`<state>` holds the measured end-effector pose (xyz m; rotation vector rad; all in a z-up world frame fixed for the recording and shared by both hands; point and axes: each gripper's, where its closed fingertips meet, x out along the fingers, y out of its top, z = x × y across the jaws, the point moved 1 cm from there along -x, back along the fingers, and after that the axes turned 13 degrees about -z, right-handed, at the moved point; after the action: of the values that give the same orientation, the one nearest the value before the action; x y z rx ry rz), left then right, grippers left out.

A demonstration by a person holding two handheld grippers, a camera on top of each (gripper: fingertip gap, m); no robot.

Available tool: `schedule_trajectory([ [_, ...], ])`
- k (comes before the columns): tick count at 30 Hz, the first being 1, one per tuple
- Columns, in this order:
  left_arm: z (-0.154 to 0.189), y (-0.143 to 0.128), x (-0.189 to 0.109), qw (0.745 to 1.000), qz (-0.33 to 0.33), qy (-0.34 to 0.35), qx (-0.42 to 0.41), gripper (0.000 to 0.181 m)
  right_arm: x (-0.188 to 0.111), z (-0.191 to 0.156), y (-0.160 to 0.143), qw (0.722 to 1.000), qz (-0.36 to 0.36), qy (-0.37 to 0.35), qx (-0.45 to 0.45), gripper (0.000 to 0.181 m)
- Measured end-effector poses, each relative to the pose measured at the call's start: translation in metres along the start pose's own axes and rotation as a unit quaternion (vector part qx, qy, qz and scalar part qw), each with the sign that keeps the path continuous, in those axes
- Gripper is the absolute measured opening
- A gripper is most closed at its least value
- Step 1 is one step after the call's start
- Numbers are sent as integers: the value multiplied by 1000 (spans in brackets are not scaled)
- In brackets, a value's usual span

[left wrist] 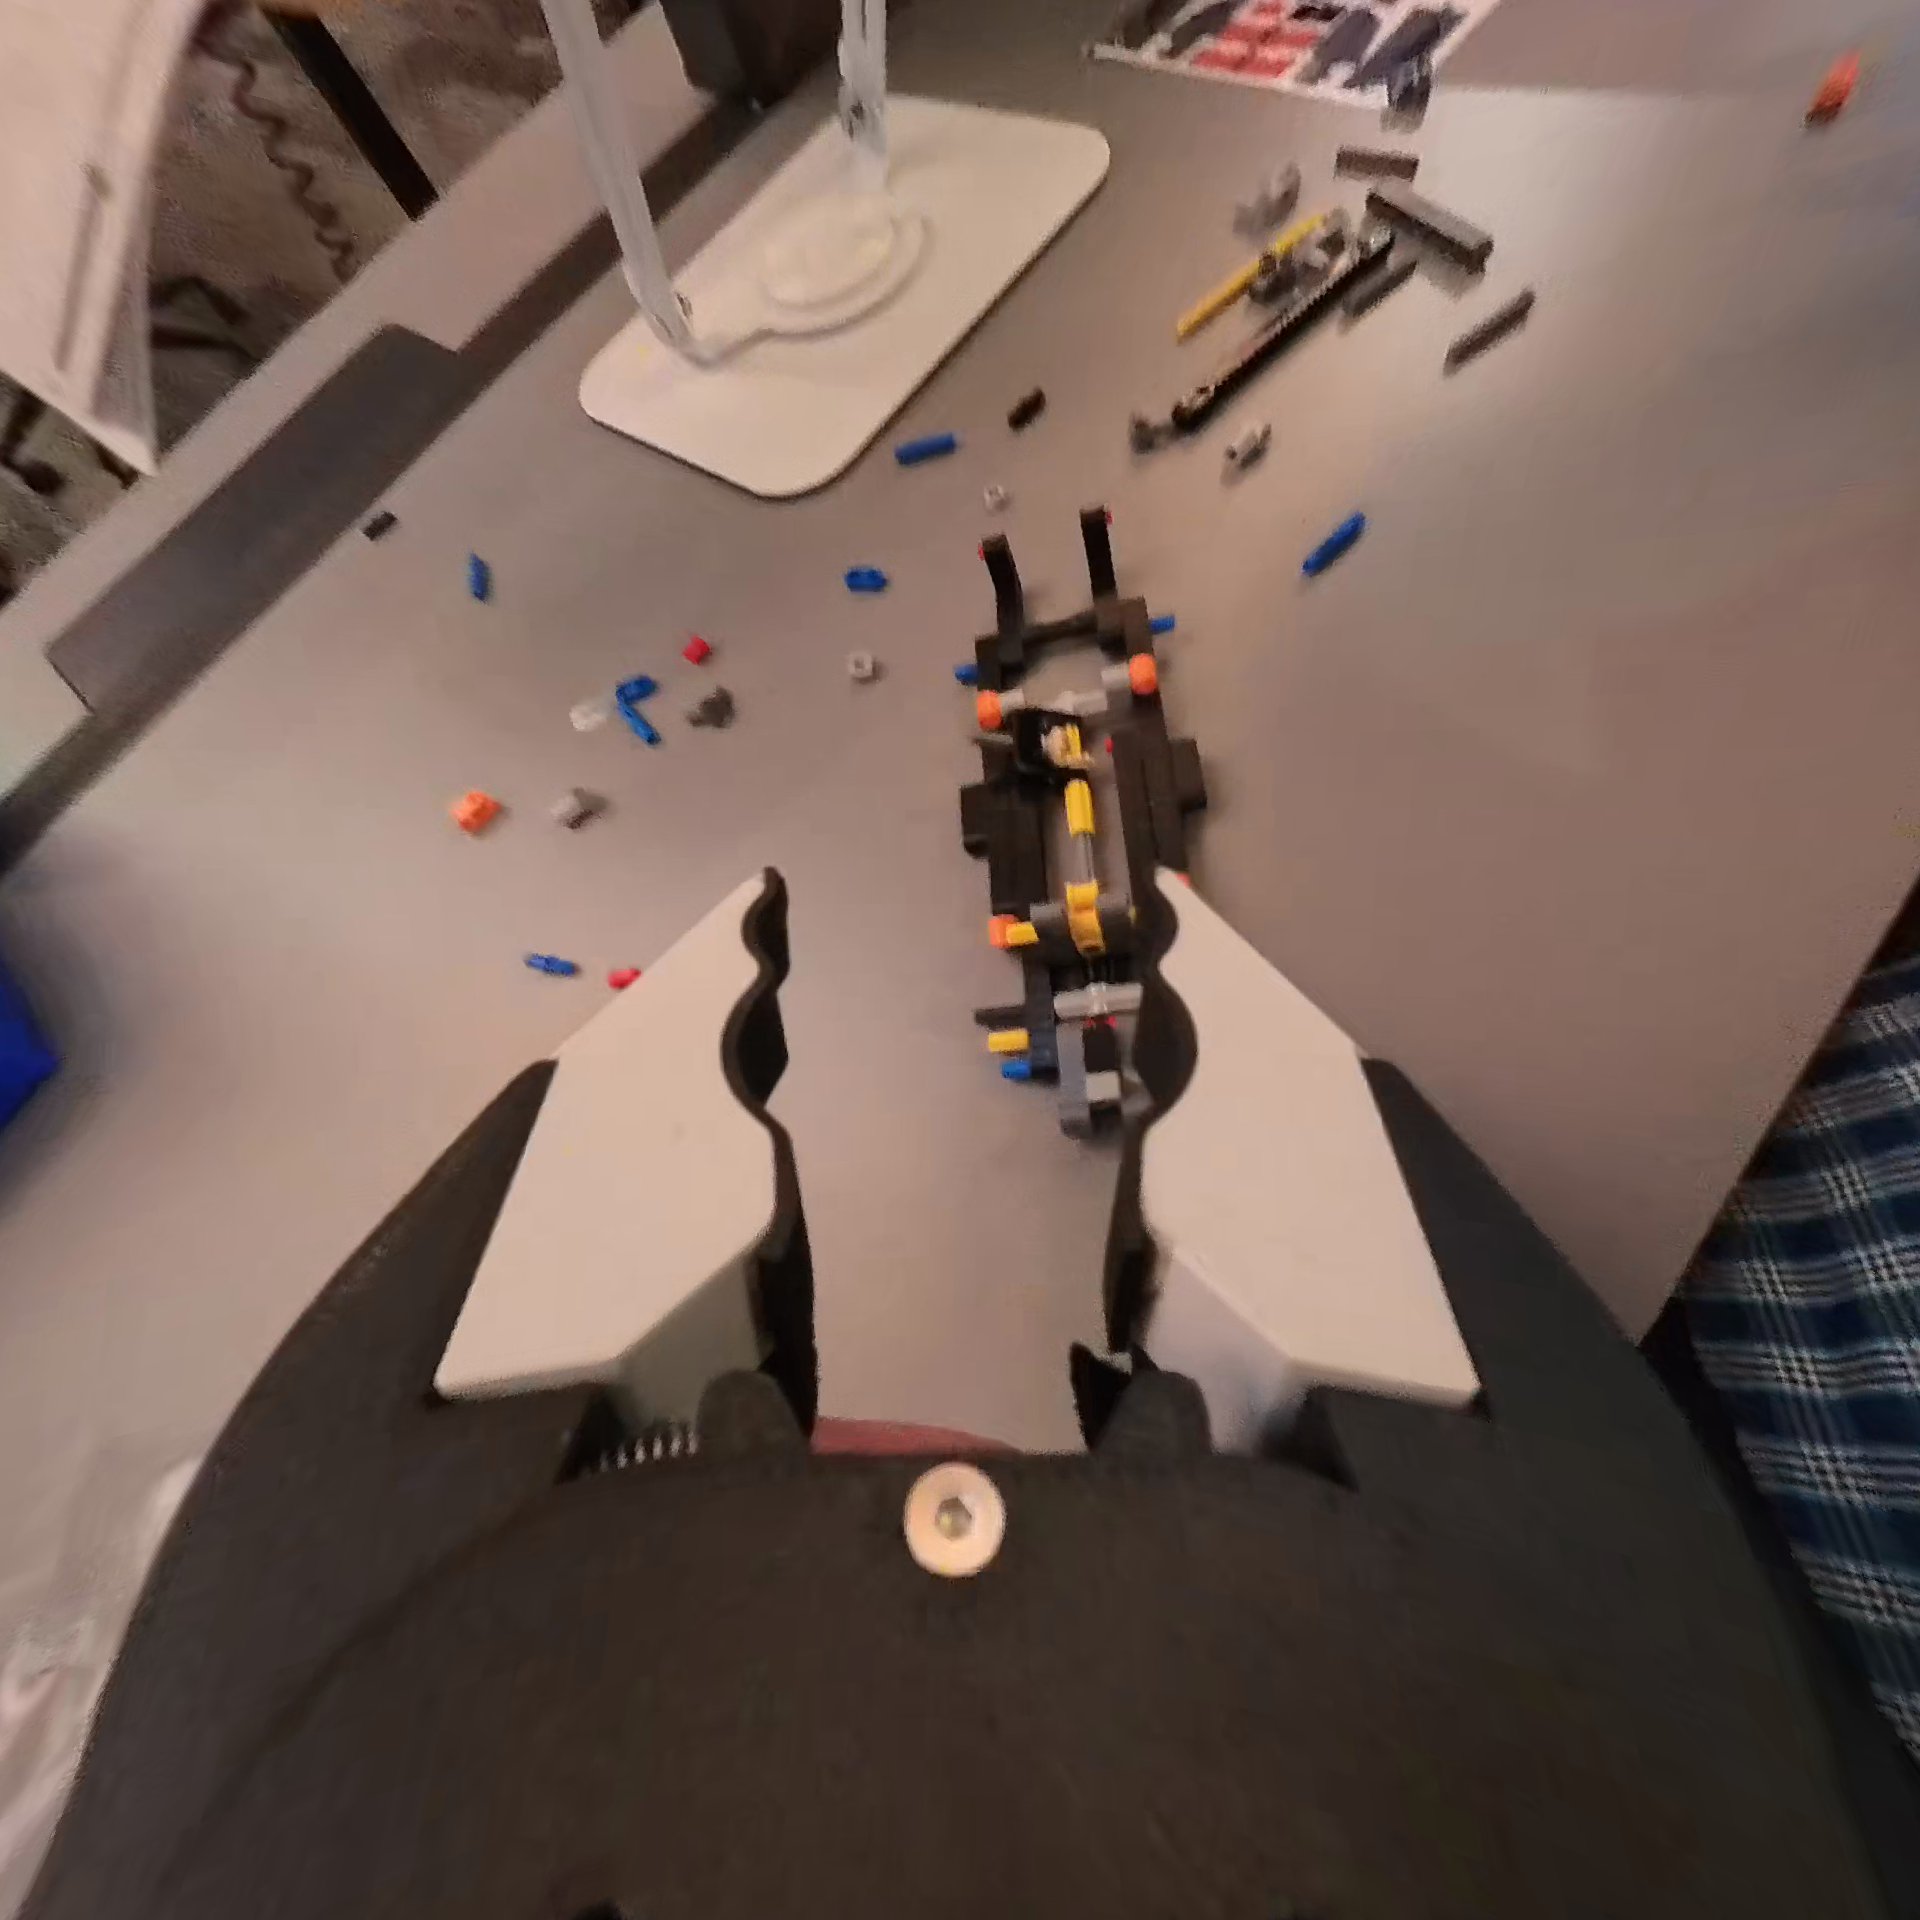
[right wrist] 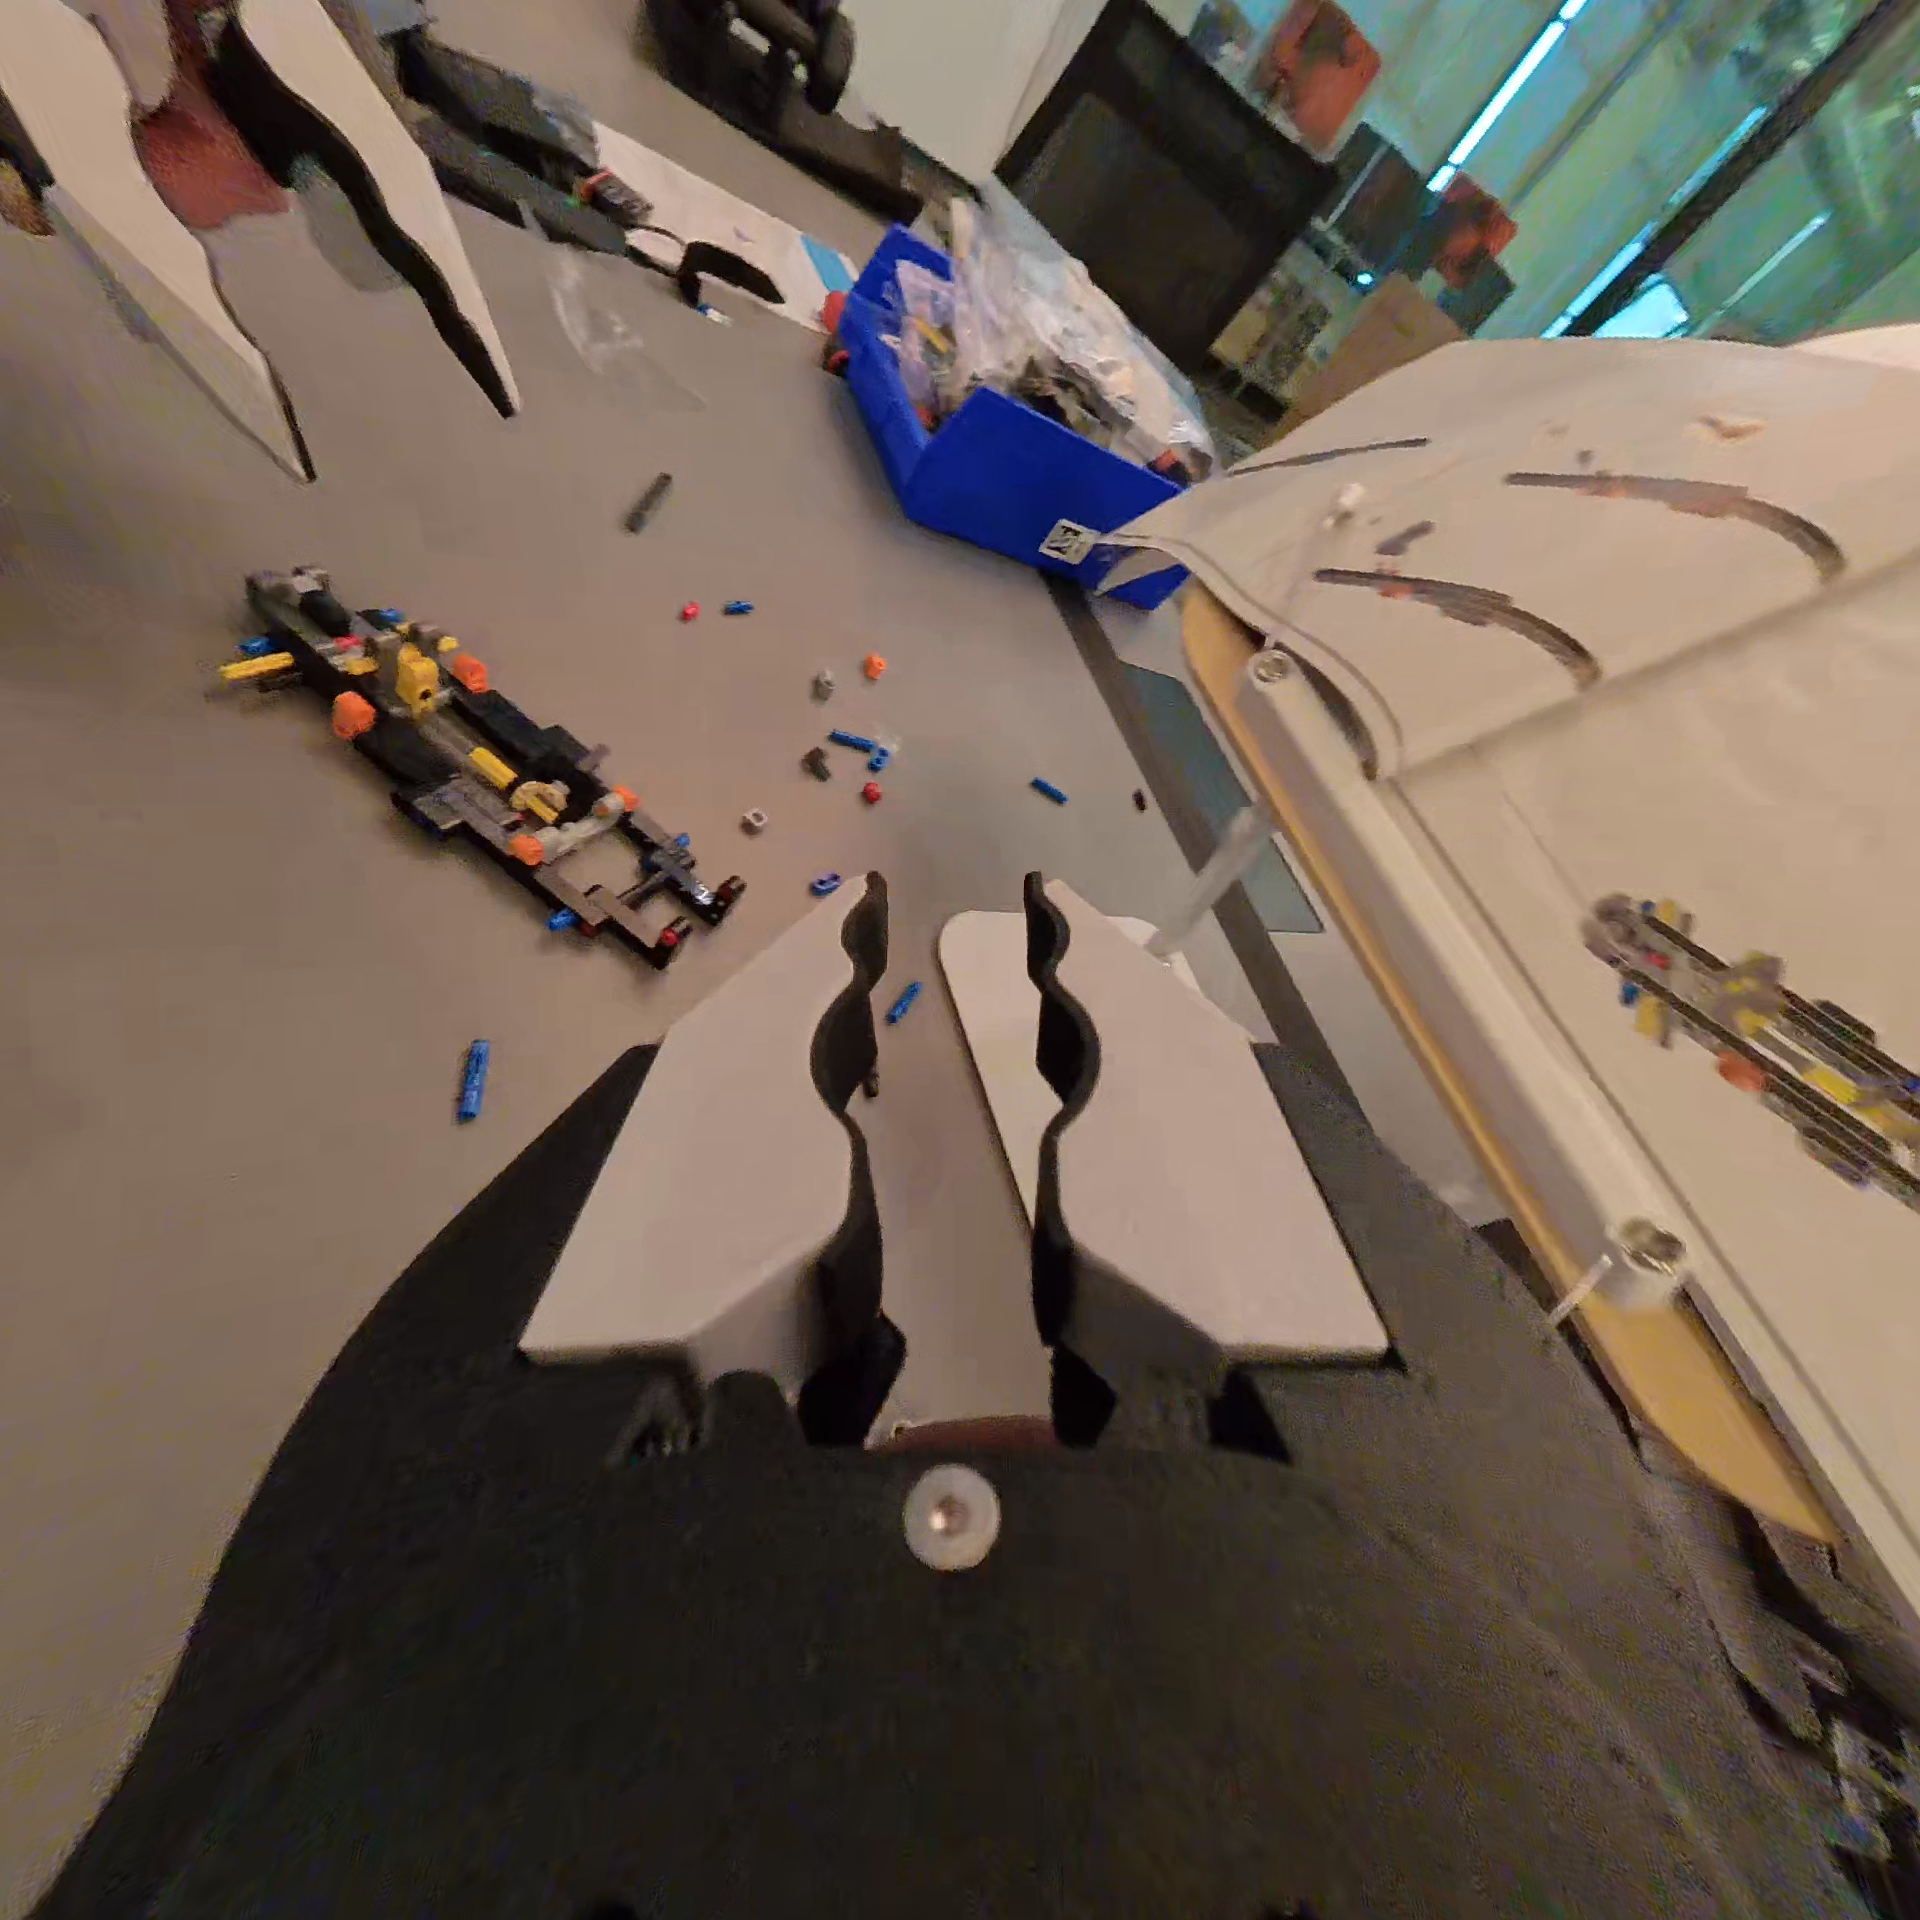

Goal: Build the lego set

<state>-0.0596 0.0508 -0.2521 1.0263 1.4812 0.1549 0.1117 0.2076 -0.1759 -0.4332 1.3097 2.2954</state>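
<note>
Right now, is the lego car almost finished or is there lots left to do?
Only partly built. Done: a long black chassis with yellow and orange parts lies on the grey table. In hand: nothing; the left gripper and right gripper are both open and empty. Left: loose blue pins and small pieces are scattered around, a second small assembly sits apart, and a blue bin holds bagged parts.

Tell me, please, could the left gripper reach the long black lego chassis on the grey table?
Probably yes: the left gripper is open and empty, the black lego chassis lies just ahead by its right finger, and nothing stands between them.
</note>
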Motion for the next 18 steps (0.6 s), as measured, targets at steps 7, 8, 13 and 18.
schedule_trajectory([
  [7,-27,119,-14,987,68,94,107,60,-46,89,-39,975,51,-158,150,46],
  [8,-30,139,-12,985,80,99,115,57,-53,104,-44,970,47,-180,159,50],
  [13,-50,231,14,973,126,117,152,52,-72,178,-54,958,21,-234,164,78],
  [18,-65,295,53,971,152,111,151,48,-75,249,-58,958,-15,-252,133,81],
])
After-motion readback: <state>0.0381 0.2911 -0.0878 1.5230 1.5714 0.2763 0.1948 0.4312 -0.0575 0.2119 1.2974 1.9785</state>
